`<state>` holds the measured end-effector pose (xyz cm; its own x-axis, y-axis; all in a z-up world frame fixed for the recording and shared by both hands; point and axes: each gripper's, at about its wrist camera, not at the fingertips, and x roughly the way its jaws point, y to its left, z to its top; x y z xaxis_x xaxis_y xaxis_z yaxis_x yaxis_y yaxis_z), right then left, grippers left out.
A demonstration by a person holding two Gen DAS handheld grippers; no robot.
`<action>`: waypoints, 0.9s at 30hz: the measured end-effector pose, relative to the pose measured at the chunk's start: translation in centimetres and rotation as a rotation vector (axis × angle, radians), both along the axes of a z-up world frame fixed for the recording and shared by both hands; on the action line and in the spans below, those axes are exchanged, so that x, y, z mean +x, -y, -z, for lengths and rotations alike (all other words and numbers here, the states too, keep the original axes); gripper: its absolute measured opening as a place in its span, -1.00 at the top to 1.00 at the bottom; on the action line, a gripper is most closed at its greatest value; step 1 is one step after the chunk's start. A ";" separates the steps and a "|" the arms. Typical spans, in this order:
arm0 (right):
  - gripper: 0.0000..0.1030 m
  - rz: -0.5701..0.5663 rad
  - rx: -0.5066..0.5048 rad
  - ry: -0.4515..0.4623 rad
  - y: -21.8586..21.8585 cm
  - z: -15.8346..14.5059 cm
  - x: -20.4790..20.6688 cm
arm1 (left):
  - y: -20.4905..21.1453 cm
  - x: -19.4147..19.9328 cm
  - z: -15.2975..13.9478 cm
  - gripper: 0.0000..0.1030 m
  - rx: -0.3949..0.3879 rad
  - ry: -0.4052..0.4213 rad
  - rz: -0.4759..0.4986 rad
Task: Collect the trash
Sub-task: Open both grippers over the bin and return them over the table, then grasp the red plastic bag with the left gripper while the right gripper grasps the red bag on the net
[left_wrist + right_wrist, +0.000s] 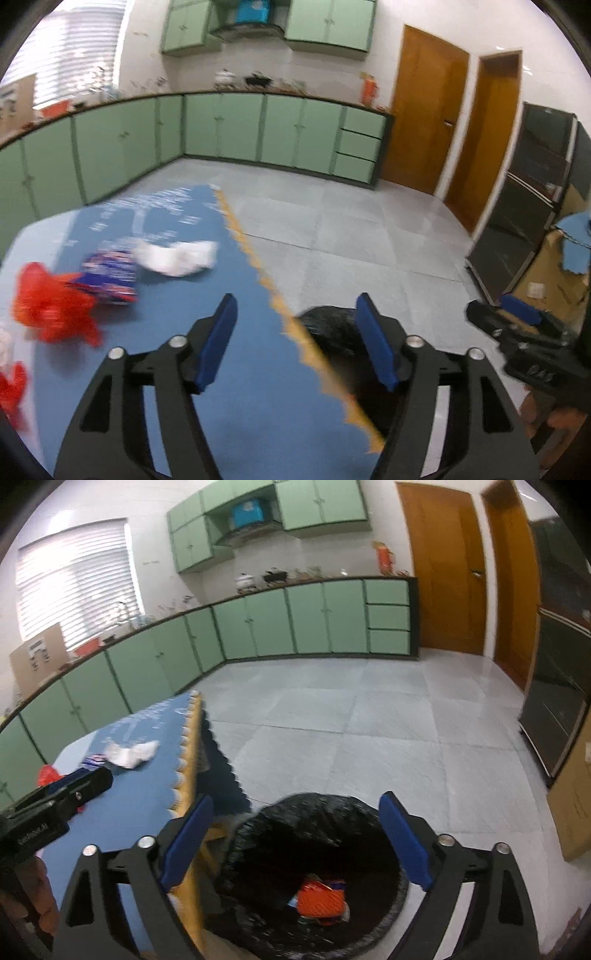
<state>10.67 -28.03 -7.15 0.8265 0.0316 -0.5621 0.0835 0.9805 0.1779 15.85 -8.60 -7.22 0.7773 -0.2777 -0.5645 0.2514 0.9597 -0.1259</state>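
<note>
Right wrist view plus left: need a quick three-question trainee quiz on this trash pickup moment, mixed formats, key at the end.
1. True or false: the bin with the black liner already holds an orange wrapper.
2. Multiple choice: what lies between the pads of the right gripper? A) a white crumpled paper B) nothing, it stands open over the bin C) a red bag
3. Fill in: on the blue tablecloth, the blue patterned packet lies between the white crumpled paper and the ___ plastic bag.

Key: 1 true. 2 B. 3 red. The left gripper is also open and empty.
</note>
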 end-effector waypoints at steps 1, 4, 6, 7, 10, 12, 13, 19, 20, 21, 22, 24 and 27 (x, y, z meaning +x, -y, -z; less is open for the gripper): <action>-0.82 -0.027 0.001 0.012 -1.2 -0.4 0.1 | -0.9 -0.3 -0.1 -0.34 0.007 0.007 -0.021; -0.85 -0.087 0.005 0.030 -3.8 -1.1 0.5 | -4.5 -1.3 -0.4 -0.38 0.029 0.018 -0.104; -0.86 -0.137 0.010 0.047 -6.3 -1.4 0.8 | -7.3 -2.0 -0.5 -0.40 0.043 0.019 -0.173; -0.86 -0.151 0.013 0.051 -7.0 -1.5 0.9 | -8.5 -2.3 -0.6 -0.41 0.046 0.019 -0.201; -0.86 -0.211 0.031 0.063 -10.1 -1.7 1.3 | -12.2 -3.6 -0.7 -0.46 0.072 0.030 -0.300; -0.86 -0.245 0.038 0.071 -12.1 -1.7 1.6 | -14.3 -4.6 -0.9 -0.49 0.099 0.041 -0.361; -0.86 -0.261 0.043 0.072 -13.0 -1.7 1.8 | -15.5 -5.1 -0.8 -0.50 0.114 0.046 -0.394; -0.86 -0.352 0.031 0.070 -18.2 -0.9 2.1 | -21.2 -6.8 -0.2 -0.64 0.157 0.028 -0.533; -0.86 -0.368 0.028 0.067 -19.1 -0.7 2.1 | -22.0 -6.9 0.1 -0.65 0.166 0.018 -0.552; -0.86 -0.378 0.026 0.067 -19.6 -0.7 2.1 | -22.6 -7.1 0.4 -0.66 0.168 0.012 -0.561; -0.86 -0.391 0.021 0.068 -20.3 -0.7 2.2 | -23.3 -7.2 0.7 -0.67 0.168 0.003 -0.571; -0.86 -0.402 0.012 0.067 -21.1 -0.6 2.2 | -24.4 -7.4 1.4 -0.68 0.161 -0.024 -0.585; -0.86 -0.411 0.007 0.063 -21.8 -0.6 2.3 | -25.6 -7.3 2.4 -0.70 0.149 -0.054 -0.604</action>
